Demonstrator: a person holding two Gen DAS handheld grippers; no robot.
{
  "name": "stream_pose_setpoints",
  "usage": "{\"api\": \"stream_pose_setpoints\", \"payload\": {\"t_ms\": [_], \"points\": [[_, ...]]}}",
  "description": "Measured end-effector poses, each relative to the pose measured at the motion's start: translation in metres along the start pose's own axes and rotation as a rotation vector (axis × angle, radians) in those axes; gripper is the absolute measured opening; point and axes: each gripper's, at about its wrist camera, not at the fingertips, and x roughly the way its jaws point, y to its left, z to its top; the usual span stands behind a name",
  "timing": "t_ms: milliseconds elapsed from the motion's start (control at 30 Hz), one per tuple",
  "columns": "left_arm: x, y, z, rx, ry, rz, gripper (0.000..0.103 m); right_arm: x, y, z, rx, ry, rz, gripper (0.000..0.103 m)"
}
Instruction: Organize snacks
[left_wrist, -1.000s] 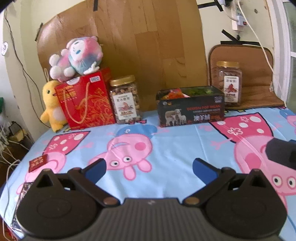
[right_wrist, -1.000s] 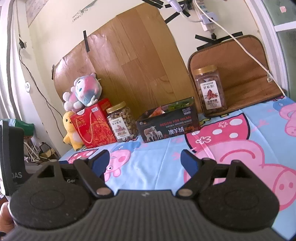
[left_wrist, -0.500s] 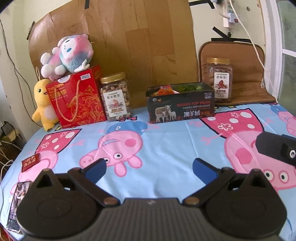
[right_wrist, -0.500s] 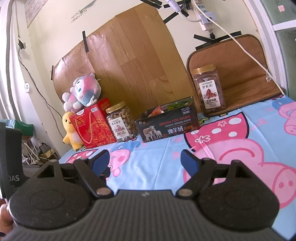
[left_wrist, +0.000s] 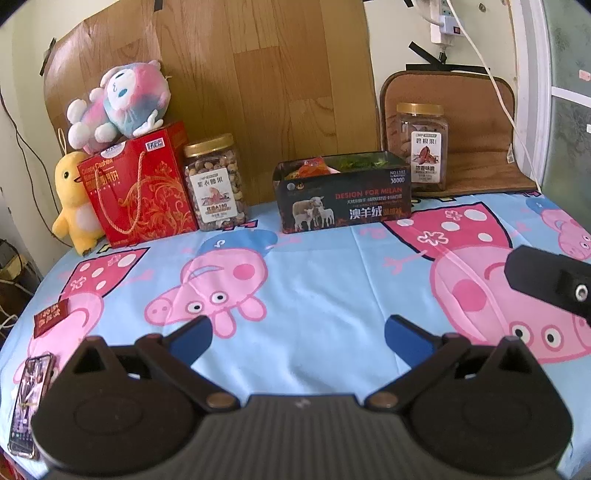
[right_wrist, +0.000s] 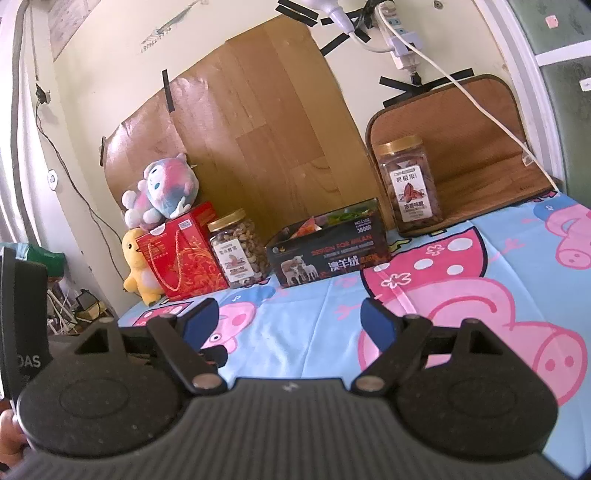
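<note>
At far left of the counter (left_wrist: 314, 295) lay a small red packet (left_wrist: 50, 318); the nut jar (left_wrist: 216, 182), snack box (left_wrist: 345, 195) and second jar (left_wrist: 423, 147) lined the back. Left gripper (left_wrist: 297, 334) and right gripper (right_wrist: 290, 317) hovered, fingers wide, empty. Likely approach; next, choose a snack.

Cartoon-print table (left_wrist: 317, 295) (jars (left_wrist: 216, 182), box (left_wrist: 343, 201))
</note>
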Motion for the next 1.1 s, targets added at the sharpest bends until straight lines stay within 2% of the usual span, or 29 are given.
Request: {"api": "stream_pose_setpoints", "payload": {"t_ms": [567, 1100], "points": [[0.000, -0.012, -0.004, 0.024, 0.018, -0.016, 0.103, -0.011, -0.005, -0.002, 0.016, -0.039, -0.022, 0.086], [0.006, -0.011, -0.013, 0.001, 0.072, -0.031, 0.103, -0.003, -0.007, -0.011, 0.037, 0.018, -0.010, 0.086]]}}
